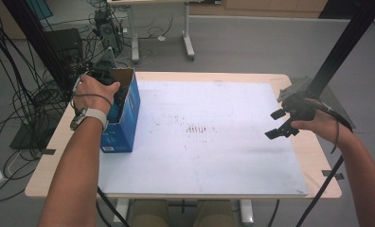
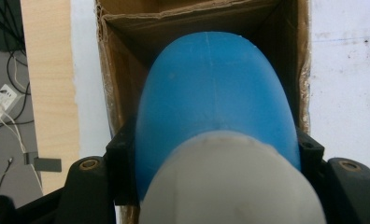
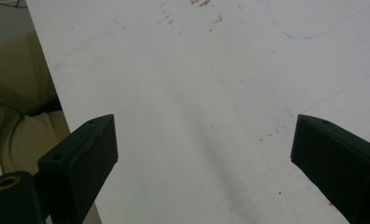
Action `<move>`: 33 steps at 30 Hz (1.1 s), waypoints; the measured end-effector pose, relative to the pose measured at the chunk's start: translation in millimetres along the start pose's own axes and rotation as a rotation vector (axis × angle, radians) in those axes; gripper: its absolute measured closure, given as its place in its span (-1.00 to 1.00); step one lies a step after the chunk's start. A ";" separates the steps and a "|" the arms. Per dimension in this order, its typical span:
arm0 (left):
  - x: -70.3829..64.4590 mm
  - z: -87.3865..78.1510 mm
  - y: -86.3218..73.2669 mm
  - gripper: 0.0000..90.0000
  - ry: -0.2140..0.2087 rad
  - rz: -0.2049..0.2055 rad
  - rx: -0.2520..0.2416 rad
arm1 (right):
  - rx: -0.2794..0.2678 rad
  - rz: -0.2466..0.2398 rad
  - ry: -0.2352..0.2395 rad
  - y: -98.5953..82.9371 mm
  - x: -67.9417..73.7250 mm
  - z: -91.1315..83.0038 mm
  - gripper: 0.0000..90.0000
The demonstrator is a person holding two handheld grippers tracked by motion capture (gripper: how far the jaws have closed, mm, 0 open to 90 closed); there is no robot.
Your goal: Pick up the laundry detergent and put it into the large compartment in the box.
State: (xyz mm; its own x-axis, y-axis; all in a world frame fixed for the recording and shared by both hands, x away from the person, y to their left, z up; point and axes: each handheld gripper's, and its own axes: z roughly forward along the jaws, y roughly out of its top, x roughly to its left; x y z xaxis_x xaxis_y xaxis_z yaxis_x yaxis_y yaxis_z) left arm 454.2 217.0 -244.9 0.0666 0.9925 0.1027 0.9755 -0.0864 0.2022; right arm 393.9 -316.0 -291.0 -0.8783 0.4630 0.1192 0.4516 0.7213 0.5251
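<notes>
Left gripper (image 1: 111, 75) over the open top of a blue cardboard box (image 1: 125, 124), jaws clamped either side of a blue bottle (image 2: 216, 98) with a whitish cap end (image 2: 232, 182) nearest the camera. Bottle body points ahead of the jaws, down into the box mouth; torn brown cardboard walls (image 2: 110, 88) close in on both sides of the jaws, little room to either flank. Box stands upright near the left edge of the worktop (image 1: 72, 127). Right gripper (image 1: 282, 124) well apart from the box, over the right side of the white board (image 1: 214, 156), jaws spread wide with nothing but bare board between them. Board surface scuffed, small reddish-brown specks ahead of the right jaws, faint blue pen lines off to their far right. Board lies on a pale wood worktop. Beyond it: grey floor, tangled black cables (image 1: 20, 94) past the left gripper, legs of another desk (image 1: 188, 45), black frame post (image 1: 339, 49) beside the right hand (image 1: 320, 125).
</notes>
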 end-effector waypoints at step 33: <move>-2.9 26.0 -4.3 -0.16 -0.001 0.015 0.027 | 0.004 0.012 0.003 -3.2 -0.8 2.2 -0.84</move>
State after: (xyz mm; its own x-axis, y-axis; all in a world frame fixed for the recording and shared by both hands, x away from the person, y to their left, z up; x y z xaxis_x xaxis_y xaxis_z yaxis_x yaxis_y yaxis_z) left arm 455.3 216.7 -271.4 0.0819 0.9912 0.1042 0.9796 -0.0993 0.1745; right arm 393.5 -317.6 -294.7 -0.8734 0.4698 0.1281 0.4624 0.7178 0.5205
